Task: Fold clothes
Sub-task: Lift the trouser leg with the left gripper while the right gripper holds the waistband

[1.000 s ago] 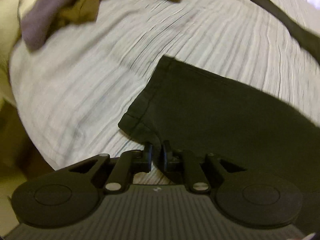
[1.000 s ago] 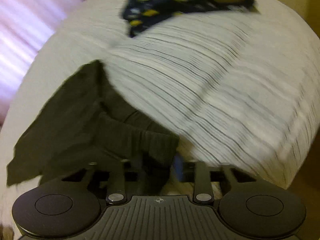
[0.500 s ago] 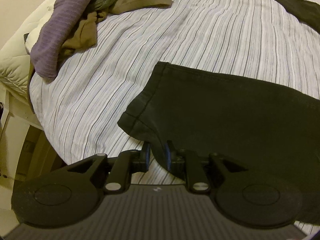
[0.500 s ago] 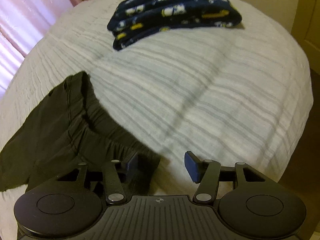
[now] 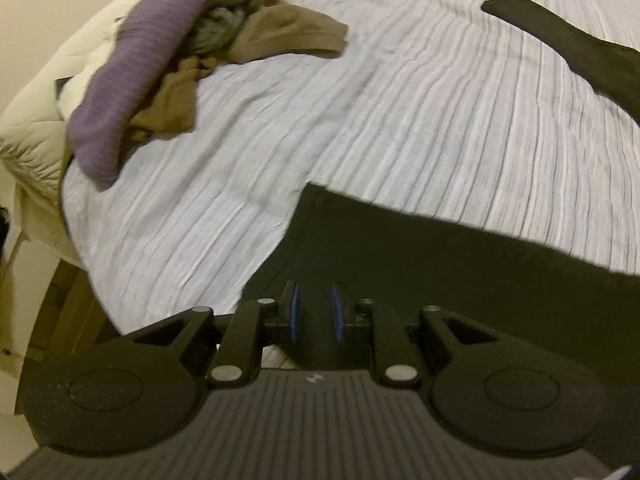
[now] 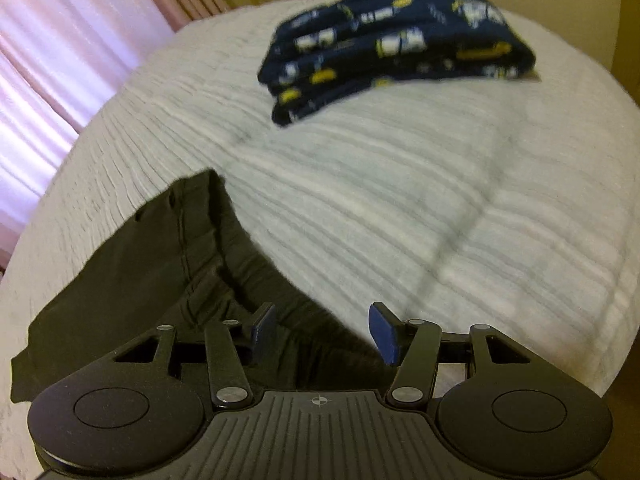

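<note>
Under both claws lies the black garment on the bed. Left claw slightly parted, right claw wide, neither gripping. Next likely needs regrasping an edge.

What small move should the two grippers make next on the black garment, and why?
Probably close the left gripper on the near edge of the black garment: the jaws stand apart with cloth between them, the garment lies flat and unfolded, and the right gripper is open too.
</note>
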Action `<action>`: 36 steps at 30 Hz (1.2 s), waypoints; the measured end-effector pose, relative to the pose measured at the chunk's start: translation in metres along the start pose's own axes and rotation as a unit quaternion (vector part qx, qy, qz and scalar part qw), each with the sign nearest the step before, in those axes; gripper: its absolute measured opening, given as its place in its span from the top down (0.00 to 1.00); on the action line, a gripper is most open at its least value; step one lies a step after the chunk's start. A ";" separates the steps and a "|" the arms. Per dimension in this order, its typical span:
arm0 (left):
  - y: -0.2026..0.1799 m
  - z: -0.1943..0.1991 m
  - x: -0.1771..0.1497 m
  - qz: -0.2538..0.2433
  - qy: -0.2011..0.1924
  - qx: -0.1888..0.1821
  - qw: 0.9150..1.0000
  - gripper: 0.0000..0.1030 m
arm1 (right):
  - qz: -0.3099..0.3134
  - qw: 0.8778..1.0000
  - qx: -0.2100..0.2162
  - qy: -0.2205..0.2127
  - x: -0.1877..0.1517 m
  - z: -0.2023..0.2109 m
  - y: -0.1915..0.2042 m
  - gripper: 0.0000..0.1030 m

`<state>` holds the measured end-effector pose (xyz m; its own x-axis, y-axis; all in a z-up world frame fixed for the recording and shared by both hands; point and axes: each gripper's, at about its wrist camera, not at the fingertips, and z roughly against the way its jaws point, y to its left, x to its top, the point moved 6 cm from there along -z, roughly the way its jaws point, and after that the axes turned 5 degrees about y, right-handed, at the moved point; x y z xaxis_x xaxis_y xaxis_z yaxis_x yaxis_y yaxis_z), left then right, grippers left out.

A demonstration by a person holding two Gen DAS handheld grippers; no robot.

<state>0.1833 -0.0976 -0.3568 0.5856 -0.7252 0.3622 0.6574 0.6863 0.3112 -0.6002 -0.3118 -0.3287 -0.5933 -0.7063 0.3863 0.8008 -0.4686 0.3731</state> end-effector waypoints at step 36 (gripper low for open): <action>-0.218 -0.112 0.332 0.139 -0.136 -0.288 0.938 0.96 | -0.021 0.991 -0.118 -0.055 -0.013 -0.045 0.079 0.46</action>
<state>0.2877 -0.4942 -0.4031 0.6813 -0.4283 0.5936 0.6902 0.6460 -0.3261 -0.5255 -0.3638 -0.3421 -0.6220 -0.6270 0.4691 0.7640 -0.6173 0.1879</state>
